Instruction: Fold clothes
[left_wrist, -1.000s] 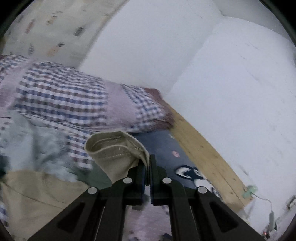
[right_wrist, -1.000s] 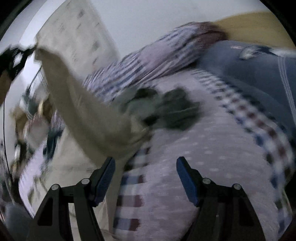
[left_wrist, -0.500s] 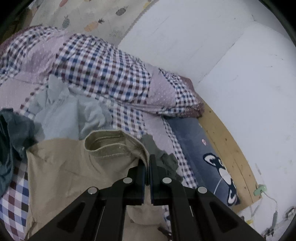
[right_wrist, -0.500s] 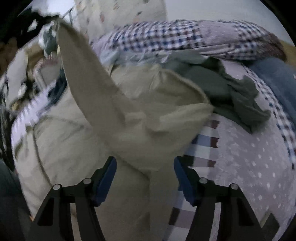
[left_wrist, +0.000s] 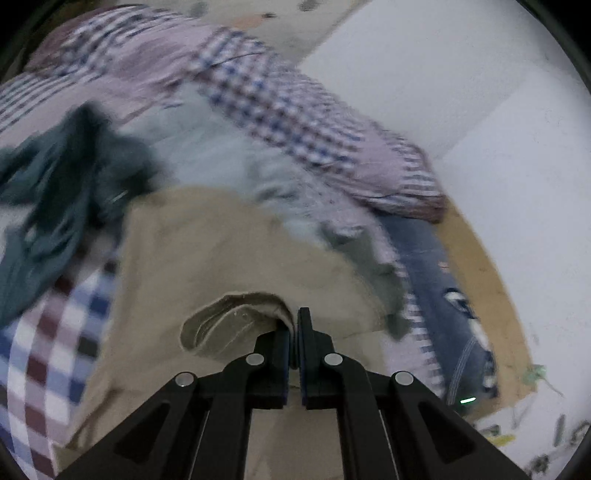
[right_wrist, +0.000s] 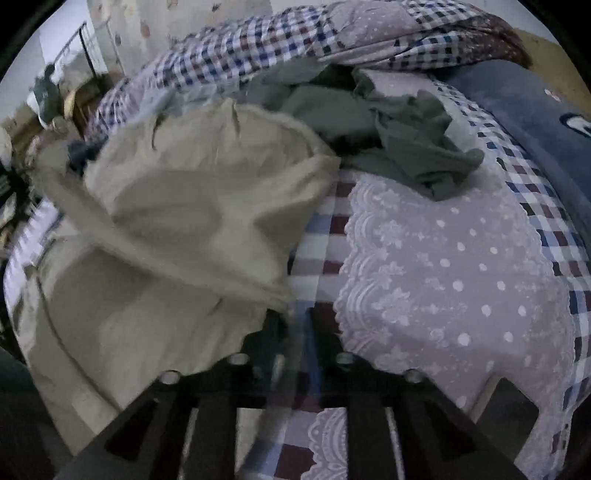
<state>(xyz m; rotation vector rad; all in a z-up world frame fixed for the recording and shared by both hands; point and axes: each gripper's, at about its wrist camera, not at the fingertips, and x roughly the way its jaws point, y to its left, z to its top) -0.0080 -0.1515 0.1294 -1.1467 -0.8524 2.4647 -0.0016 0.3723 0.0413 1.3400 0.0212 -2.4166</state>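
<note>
A beige garment (left_wrist: 221, 258) lies spread on the bed, and my left gripper (left_wrist: 296, 332) is shut on its thick hemmed edge, which curls up to the left of the fingers. In the right wrist view the same beige garment (right_wrist: 203, 192) bunches in a raised fold at the left. My right gripper (right_wrist: 295, 325) is motion-blurred, its fingers drawn nearly together on the cloth's lower edge.
A dark teal garment (left_wrist: 55, 192), a pale grey one (left_wrist: 221, 147) and a grey-green one (right_wrist: 406, 136) lie crumpled on the checked bedcover (right_wrist: 443, 277). A rolled checked quilt (left_wrist: 295, 110) runs along the back. A navy blanket (right_wrist: 535, 110) and a white wall (left_wrist: 480, 110) are to the right.
My left gripper has dropped lower over the bed, still shut on the beige edge. The right gripper's fingers have gone from wide open to nearly together at the beige cloth.
</note>
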